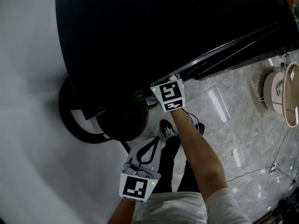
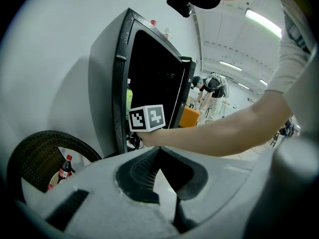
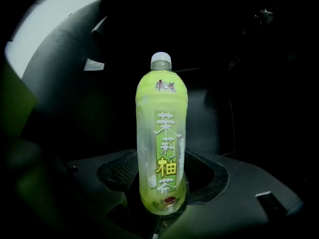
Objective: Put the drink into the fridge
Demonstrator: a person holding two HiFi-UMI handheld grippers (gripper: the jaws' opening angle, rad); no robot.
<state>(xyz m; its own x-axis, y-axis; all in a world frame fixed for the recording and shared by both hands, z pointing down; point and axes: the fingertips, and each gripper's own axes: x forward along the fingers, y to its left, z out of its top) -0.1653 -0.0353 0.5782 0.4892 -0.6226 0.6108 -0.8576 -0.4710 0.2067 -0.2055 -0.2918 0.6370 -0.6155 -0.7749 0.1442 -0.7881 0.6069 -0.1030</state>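
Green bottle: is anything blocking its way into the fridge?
Nothing visible does. The right gripper holds the green bottle upright at the dark opening of the fridge, whose door stands open, with nothing in front of it.

Drink (image 3: 162,148) inside fridge (image 2: 149,78); basket (image 2: 37,156) beside fridge.

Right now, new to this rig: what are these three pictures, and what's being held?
No robot: a person holds a two-jaw gripper in each hand. The head view looks down from a camera on the person's head: the left gripper hangs low while the right arm reaches into a black fridge. Each gripper view looks along that gripper's own jaws. The left gripper view shows its jaws together, empty, and beside the fridge a round black basket with a cola bottle in it. The right gripper view shows the right gripper with jaws closed on an upright green tea bottle in the dark interior.
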